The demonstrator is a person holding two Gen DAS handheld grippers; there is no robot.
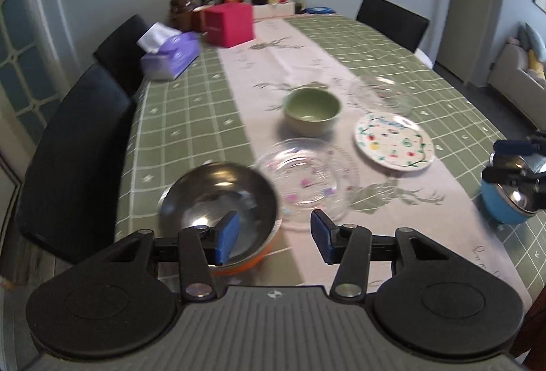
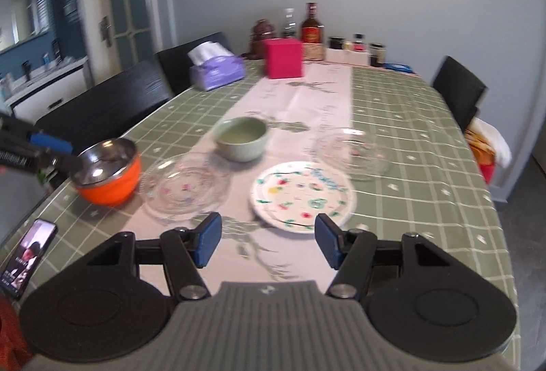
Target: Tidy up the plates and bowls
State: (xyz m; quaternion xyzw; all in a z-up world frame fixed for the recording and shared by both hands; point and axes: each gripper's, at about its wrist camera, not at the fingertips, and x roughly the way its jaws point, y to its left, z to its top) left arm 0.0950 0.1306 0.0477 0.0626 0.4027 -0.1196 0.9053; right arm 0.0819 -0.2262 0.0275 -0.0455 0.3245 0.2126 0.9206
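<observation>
Left hand-held gripper [image 1: 273, 236] hangs over the near edge of the bench [image 1: 191, 118], jaws apart with nothing between them, and the right hand-held gripper [image 2: 268, 239] is the same, pads spread and empty. Just ahead of the left one, touching its left pad in the view, sits the orange bowl [image 1: 218, 200] with its steel lining. Ahead and slightly right lies the glass plate [image 1: 307, 180], its rim right beside that bowl. Further out, the green bowl [image 1: 312, 110] stands on the runner. Right of it lies the painted plate [image 1: 394, 141], and beyond that a second glass dish [image 1: 382, 91], blurred and hard to read. Off at the far right edge, the blue bowl [image 1: 508, 197] shows under the other gripper's fingers, though whether they touch it I cannot tell.

From the right gripper, the painted plate lies directly in front, its near rim between the pads' line of sight. Nothing is stacked yet, so the sorting looks barely begun.

Risks from here: both pictures are smeared, which suggests fast travel. Come in that quickly on clear glass and the rim is easy to misjudge, so a pad could clip it and skid the plate into the orange bowl. A flat plate gives little lip to pinch. The phone [image 2: 29, 256] lies near the bench edge, left of the right gripper, and could be swept off.
</observation>
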